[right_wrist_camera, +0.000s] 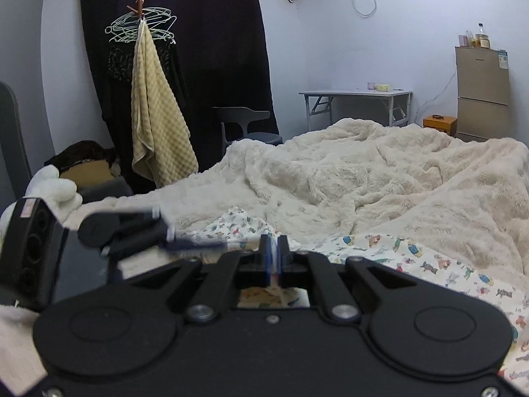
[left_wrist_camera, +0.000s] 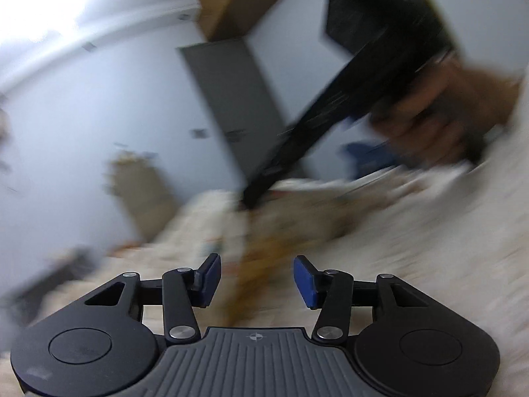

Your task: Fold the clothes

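Note:
A white garment with small cartoon prints point(right_wrist_camera: 413, 258) lies spread on a cream fleece blanket point(right_wrist_camera: 363, 172) over the bed. My right gripper point(right_wrist_camera: 273, 258) is shut, its blue pads pinching an edge of the printed garment. My left gripper point(left_wrist_camera: 257, 276) is open and empty, blue pads apart, above the blanket; its view is heavily blurred. It also shows in the right wrist view point(right_wrist_camera: 195, 244) to the left of the right gripper, low over the garment. The right gripper's body and a hand point(left_wrist_camera: 439, 122) show blurred in the left wrist view.
A coat stand with hangers and a beige towel point(right_wrist_camera: 158, 112) stands before a dark curtain. A grey chair point(right_wrist_camera: 244, 122), a folding table point(right_wrist_camera: 357, 99), a tall cabinet point(right_wrist_camera: 481, 89) and an orange box point(right_wrist_camera: 439, 124) stand beyond the bed.

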The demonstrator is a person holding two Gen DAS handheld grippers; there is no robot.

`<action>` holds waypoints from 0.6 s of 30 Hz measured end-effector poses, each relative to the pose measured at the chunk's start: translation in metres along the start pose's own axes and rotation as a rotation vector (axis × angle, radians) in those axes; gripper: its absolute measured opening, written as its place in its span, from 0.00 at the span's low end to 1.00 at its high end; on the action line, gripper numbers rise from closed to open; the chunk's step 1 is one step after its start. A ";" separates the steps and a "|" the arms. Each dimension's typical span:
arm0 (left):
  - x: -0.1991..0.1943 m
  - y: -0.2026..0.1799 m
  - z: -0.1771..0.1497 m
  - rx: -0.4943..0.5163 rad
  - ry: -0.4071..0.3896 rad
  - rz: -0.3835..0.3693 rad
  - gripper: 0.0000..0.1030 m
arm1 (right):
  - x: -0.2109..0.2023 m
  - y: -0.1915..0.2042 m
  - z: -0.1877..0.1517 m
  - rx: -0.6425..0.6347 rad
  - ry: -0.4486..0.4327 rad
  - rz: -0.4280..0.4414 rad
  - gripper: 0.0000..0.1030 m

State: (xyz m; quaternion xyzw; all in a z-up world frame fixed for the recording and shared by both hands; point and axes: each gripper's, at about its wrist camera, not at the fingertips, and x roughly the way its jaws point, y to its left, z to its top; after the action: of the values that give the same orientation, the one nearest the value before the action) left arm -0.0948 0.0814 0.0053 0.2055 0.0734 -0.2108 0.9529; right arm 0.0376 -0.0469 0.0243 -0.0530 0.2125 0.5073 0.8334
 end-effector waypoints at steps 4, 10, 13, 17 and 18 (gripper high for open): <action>0.016 0.004 0.005 -0.056 0.044 -0.064 0.45 | 0.000 0.002 0.000 -0.008 0.002 0.002 0.02; 0.069 0.026 0.014 -0.230 0.103 -0.216 0.47 | -0.006 0.011 0.005 -0.041 -0.008 -0.005 0.00; 0.083 0.030 0.013 -0.362 0.133 -0.303 0.44 | -0.014 0.017 0.007 -0.095 0.008 -0.045 0.00; 0.078 0.024 0.000 -0.463 0.121 -0.380 0.36 | -0.050 0.006 -0.007 -0.174 0.043 -0.189 0.27; 0.076 0.026 -0.004 -0.491 0.110 -0.402 0.36 | -0.060 0.002 -0.013 -0.197 0.057 -0.227 0.40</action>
State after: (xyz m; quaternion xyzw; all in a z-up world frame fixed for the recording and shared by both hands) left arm -0.0153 0.0759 -0.0059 -0.0380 0.2125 -0.3592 0.9079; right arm 0.0079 -0.0988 0.0369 -0.1725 0.1780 0.4267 0.8698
